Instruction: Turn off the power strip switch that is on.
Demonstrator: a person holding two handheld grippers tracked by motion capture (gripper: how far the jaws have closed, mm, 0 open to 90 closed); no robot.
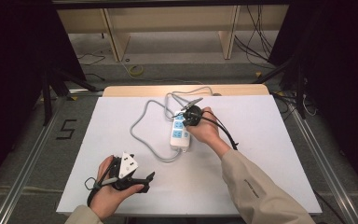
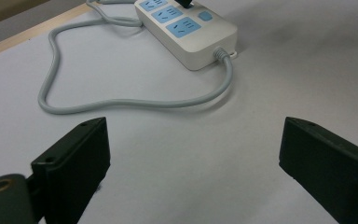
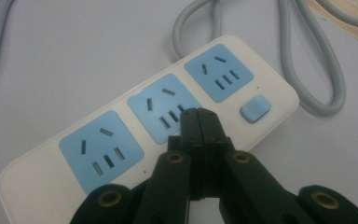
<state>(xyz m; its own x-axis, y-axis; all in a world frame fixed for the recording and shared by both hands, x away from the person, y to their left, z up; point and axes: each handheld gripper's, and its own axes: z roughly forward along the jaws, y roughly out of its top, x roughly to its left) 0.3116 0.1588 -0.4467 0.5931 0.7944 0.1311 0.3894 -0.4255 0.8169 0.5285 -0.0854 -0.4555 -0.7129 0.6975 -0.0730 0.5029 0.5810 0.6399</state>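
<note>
White power strip, three blue sockets and one blue switch, lying near the middle of the white table, long axis running near to far. Grey cable leaves its near end, loops out to the left and curls back past the far end. Right gripper, held in the right hand, stands over the strip's far part; jaws pressed fully together with nothing between them, tips at the middle socket, whether touching cannot be told. Left gripper, held in the left hand, rests at the near left of the table, well apart from the strip; jaws spread wide, empty, aimed towards the strip.
</note>
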